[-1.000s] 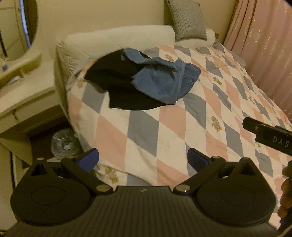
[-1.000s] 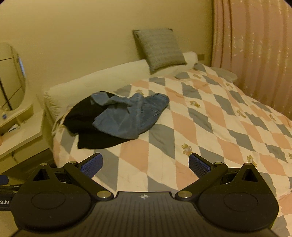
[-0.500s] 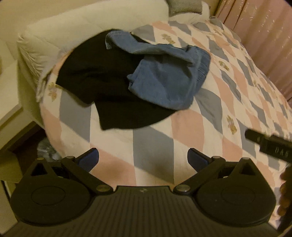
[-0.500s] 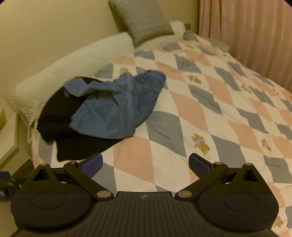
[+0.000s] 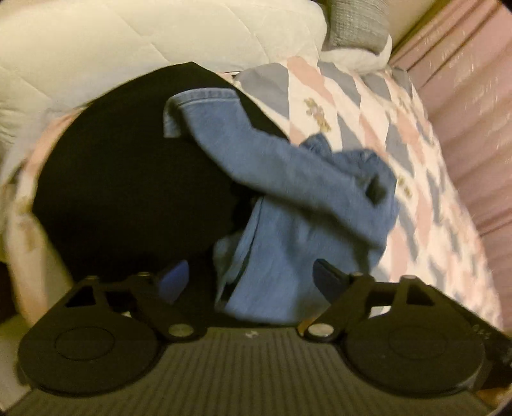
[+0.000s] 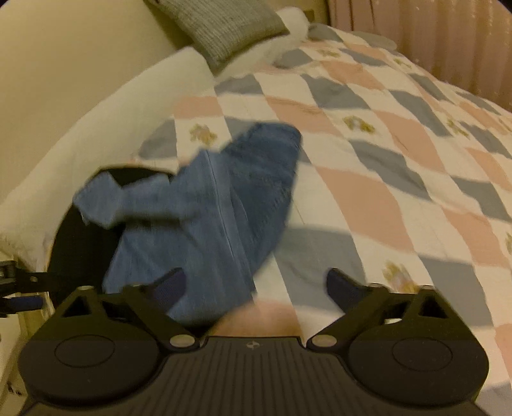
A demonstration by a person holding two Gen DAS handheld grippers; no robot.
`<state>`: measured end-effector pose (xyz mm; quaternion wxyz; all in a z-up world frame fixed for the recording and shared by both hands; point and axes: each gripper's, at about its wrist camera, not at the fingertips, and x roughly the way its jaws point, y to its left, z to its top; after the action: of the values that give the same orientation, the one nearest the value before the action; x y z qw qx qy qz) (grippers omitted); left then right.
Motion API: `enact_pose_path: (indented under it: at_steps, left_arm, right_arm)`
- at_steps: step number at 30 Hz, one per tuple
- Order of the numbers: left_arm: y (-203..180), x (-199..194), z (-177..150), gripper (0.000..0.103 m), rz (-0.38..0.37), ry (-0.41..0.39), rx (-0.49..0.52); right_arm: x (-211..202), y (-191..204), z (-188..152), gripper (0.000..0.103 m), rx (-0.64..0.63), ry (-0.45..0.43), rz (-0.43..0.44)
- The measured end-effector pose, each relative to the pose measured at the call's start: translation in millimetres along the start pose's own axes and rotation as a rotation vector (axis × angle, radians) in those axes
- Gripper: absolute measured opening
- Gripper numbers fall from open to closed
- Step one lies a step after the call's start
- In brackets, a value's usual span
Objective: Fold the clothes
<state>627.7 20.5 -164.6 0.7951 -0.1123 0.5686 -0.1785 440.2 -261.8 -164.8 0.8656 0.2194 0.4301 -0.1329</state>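
Both my tools are spread wide, left tool [image 5: 251,276] and right tool [image 6: 256,283] gripping nothing; the jeans [image 5: 297,204] lie crumpled over the black garment [image 5: 128,179] on the bed [image 6: 384,179]; neither lies folded.

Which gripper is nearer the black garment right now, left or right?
Left. The left gripper hangs open right over the black garment, its left finger above the cloth. The right gripper is open over the denim's edge and the quilt, beside it.

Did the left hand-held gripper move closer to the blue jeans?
Yes. The left hand-held gripper has moved forward toward the bed: the blue jeans now lie between its open fingers, and the grey pillow sits nearer.
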Motion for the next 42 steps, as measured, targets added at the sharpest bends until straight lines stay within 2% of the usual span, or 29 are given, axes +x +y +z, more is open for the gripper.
enact_pose_path:
  at_steps: [1,2,4,5,6,8,11,12,14,15,16,18,21,24,27,29,30,32,33,34,35,37,39,42]
  left_arm:
    - [2,7,9,0.082,-0.016,0.001,-0.032]
    - [3,13,17,0.083,-0.025,-0.003,-0.061]
    - [5,27,32,0.092,-0.027,-0.014,-0.106]
    - [6,33,38,0.094,-0.016,-0.018,-0.122]
    - [7,40,43,0.094,-0.009,-0.018,-0.135]
    - [9,54,50,0.094,-0.001,-0.01,-0.158]
    - [9,77,56,0.092,0.023,0.009,-0.177]
    - [9,83,57,0.084,0.023,0.015,-0.179]
    - [9,96,58,0.045,0.013,0.045,-0.179]
    - [10,99,57,0.022,0.008,0.053,-0.185]
    - [10,96,55,0.014,0.009,0.044,-0.176]
    - [10,84,49,0.007,0.008,0.014,-0.136]
    - [12,54,31,0.007,-0.005,0.005,-0.068]
    - [19,25,3,0.01,0.006,0.061,-0.008]
    - [16,3,-19,0.011,0.077,0.139,0.066]
    - [5,-11,-30,0.011,0.128,0.172,0.142]
    - [-6,-18,-31,0.014,0.131,0.17,0.185]
    - [-33,-27,-28,0.025,0.084,0.146,0.25]
    - [-47,-32,-25,0.031,0.057,0.131,0.282]
    - [-62,-34,-23,0.032,0.027,0.115,0.312]
    - [-79,-33,-20,0.033,-0.004,0.098,0.341]
    - [-111,-20,-17,0.043,-0.048,0.089,0.385]
    - [-143,4,-16,0.044,-0.071,0.102,0.415]
    - [-183,32,-29,0.044,-0.088,0.138,0.471]
  right_arm:
    - [8,1,10,0.066,0.0,-0.006,0.012]
    - [16,2,21,0.065,0.001,-0.011,0.027]
    - [31,6,41,0.065,0.0,-0.028,0.049]
    - [39,8,50,0.065,-0.002,-0.037,0.057]
    - [47,10,59,0.065,-0.008,-0.042,0.062]
    - [63,17,73,0.072,-0.012,-0.051,0.068]
    - [86,24,87,0.073,-0.021,-0.038,0.078]
    - [94,26,89,0.073,-0.025,-0.027,0.084]
    - [107,26,91,0.066,-0.027,-0.007,0.107]
    - [112,25,90,0.045,-0.022,0.0,0.137]
    - [115,24,88,0.037,-0.015,0.006,0.163]
    - [110,22,82,0.032,-0.011,-0.004,0.181]
    - [84,18,63,0.025,-0.042,-0.034,0.195]
    - [46,9,32,0.022,-0.054,-0.039,0.213]
    - [7,-2,-13,0.021,-0.058,0.007,0.215]
    - [-4,-6,-38,0.022,-0.058,0.07,0.208]
    - [-8,-9,-48,0.033,-0.049,0.105,0.208]
    - [-11,-23,-60,0.045,0.012,0.17,0.214]
    - [-15,-34,-63,0.052,0.061,0.169,0.214]
    - [-20,-47,-64,0.058,0.116,0.145,0.216]
    - [-25,-60,-63,0.059,0.176,0.116,0.216]
    - [-30,-89,-60,0.065,0.308,0.054,0.208]
    - [-28,-121,-56,0.066,0.452,-0.016,0.178]
    - [-20,-161,-57,0.066,0.63,-0.052,0.138]
